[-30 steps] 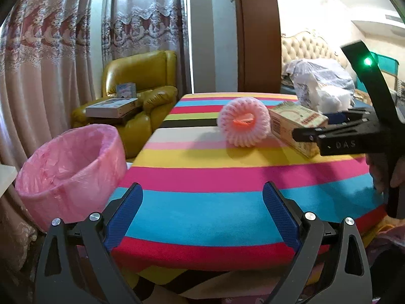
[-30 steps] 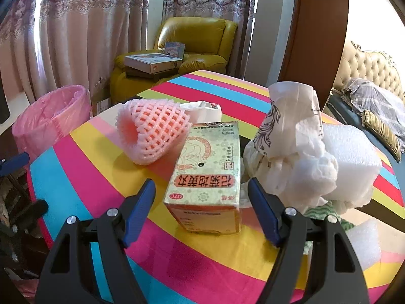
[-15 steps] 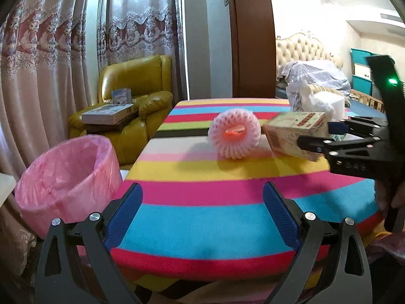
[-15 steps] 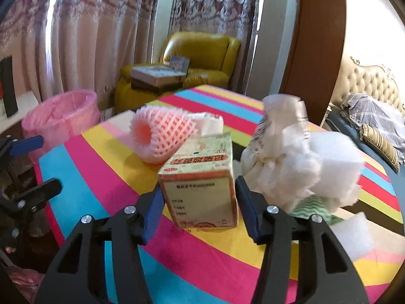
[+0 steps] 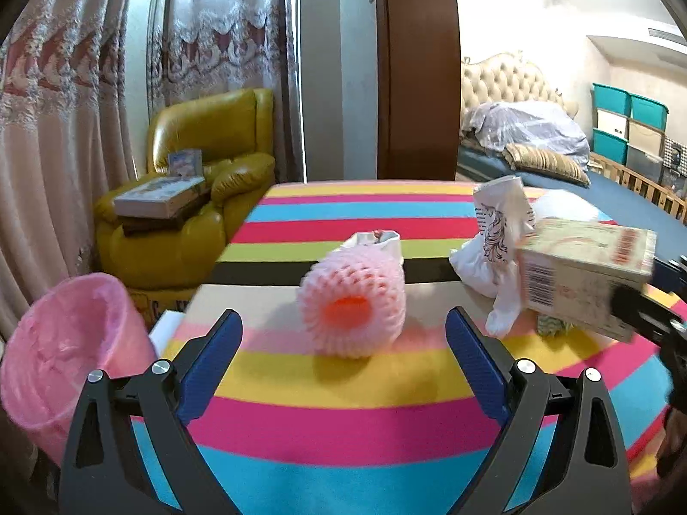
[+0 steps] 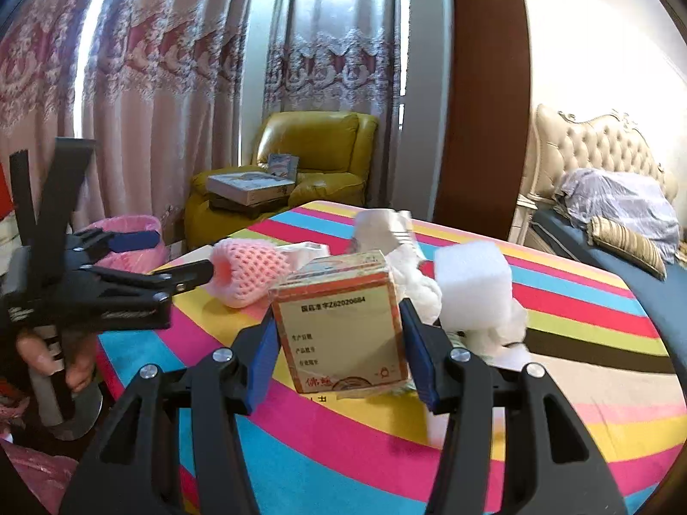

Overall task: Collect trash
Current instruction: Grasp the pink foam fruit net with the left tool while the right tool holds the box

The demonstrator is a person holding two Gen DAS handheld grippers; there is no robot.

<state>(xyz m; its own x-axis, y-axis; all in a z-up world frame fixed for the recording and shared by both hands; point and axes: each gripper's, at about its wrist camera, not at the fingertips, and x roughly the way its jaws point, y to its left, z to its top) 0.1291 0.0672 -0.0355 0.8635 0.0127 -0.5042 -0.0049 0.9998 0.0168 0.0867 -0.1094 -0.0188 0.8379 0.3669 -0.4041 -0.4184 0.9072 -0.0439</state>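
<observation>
My right gripper [image 6: 337, 345] is shut on a beige cardboard box [image 6: 339, 326], with both blue pads pressed against its sides. The box hangs above the striped table [image 5: 343, 420], and in the left wrist view the box [image 5: 584, 274] shows at the right, blurred. My left gripper [image 5: 343, 343] stands open with nothing between its fingers. It points at a pink foam fruit net [image 5: 354, 313] that lies on the table just beyond its fingertips. A pink-lined bin [image 5: 64, 352] stands on the floor to the table's left.
A crumpled white printed bag [image 5: 502, 231] and a white foam block [image 6: 472, 283] lie on the table behind the box. A yellow armchair [image 5: 193, 197] with boxes on it stands past the bin. A bed [image 6: 622, 197] is at the right. A hand [image 6: 51, 356] holds the left gripper's handle.
My right gripper has closed on the box and lifted it off the table. My left gripper has moved forward over the table toward the foam net, still open.
</observation>
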